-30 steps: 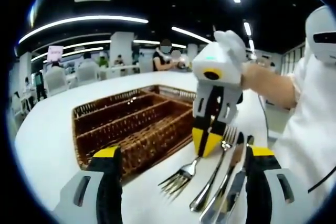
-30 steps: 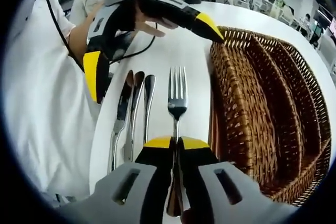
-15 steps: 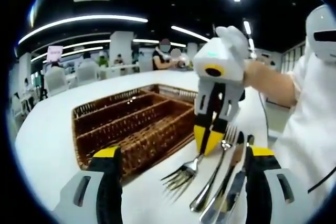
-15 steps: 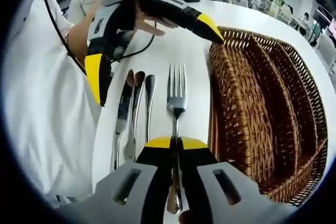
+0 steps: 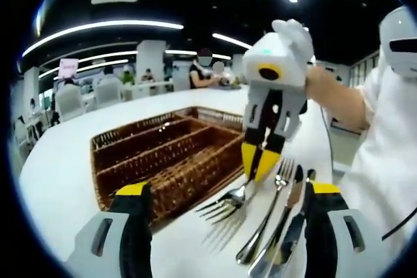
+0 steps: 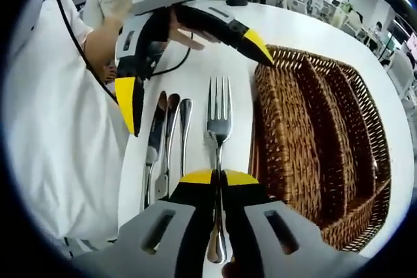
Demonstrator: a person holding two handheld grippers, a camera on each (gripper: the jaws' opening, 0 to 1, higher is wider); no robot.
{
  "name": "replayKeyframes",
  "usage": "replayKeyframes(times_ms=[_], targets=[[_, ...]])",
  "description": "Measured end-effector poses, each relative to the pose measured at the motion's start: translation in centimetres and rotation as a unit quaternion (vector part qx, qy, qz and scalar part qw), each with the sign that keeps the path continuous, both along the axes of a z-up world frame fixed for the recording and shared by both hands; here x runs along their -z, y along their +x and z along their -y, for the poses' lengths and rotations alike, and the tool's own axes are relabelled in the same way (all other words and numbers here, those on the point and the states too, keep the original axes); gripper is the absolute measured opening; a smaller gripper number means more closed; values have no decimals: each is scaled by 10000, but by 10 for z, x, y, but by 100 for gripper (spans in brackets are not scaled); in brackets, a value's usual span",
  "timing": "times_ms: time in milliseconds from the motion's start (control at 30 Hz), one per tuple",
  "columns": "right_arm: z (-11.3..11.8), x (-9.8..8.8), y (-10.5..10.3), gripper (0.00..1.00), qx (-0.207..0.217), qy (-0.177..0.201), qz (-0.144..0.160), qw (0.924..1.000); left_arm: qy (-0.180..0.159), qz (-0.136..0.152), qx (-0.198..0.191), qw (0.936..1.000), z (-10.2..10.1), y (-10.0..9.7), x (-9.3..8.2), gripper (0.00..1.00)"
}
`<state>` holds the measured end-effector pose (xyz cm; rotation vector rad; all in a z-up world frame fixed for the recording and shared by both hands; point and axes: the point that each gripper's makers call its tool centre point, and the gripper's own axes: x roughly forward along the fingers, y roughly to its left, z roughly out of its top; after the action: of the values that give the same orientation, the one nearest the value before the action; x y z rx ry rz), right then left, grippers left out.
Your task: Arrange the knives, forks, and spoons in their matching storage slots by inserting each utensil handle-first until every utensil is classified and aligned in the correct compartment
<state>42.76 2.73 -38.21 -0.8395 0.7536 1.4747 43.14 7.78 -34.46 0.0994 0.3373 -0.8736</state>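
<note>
1. Here, the right gripper (image 6: pixel 218 177) has its yellow-tipped fingers (image 6: pixel 197 178) clenched on the handle of a fork (image 6: pixel 219 112); in the left gripper view the same gripper (image 5: pixel 259 163) comes in from the right, pointing down.
2. In the left gripper view the fork (image 5: pixel 225 208) hangs from those fingers with its tines raised off the white surface (image 5: pixel 58 174); a faint shadow lies beneath them.
3. The fork's tines point away from the right gripper, toward the far edge of the surface (image 6: pixel 195 69) in the right gripper view.
4. The left gripper (image 5: pixel 225 190) has its fingers (image 5: pixel 133 190) released, set wide apart and grasping nothing; in the right gripper view it (image 6: pixel 189 69) hovers above the surface beyond the fork.
5. A wicker cutlery tray (image 6: pixel 313 128) with long parallel compartments sits on the surface just beside the fork; in the left gripper view the tray (image 5: pixel 163 154) lies ahead, near the edge of the surface.
6. Three more utensils lie side by side on the surface on the fork's other side, near the person's edge: a knife (image 6: pixel 154 141), then two items whose ends I cannot identify with certainty, a second piece (image 6: pixel 168 144) and a spoon (image 6: pixel 184 128).
7. A person's sleeve (image 6: pixel 58 128) in white borders that edge.
</note>
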Motion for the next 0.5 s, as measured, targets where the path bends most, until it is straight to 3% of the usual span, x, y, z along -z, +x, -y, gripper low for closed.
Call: replayKeyframes(times_ms=[500], targets=[[1, -33, 18, 2, 16, 2, 321, 9995, -61, 39, -72, 9999, -4, 2, -3, 99]])
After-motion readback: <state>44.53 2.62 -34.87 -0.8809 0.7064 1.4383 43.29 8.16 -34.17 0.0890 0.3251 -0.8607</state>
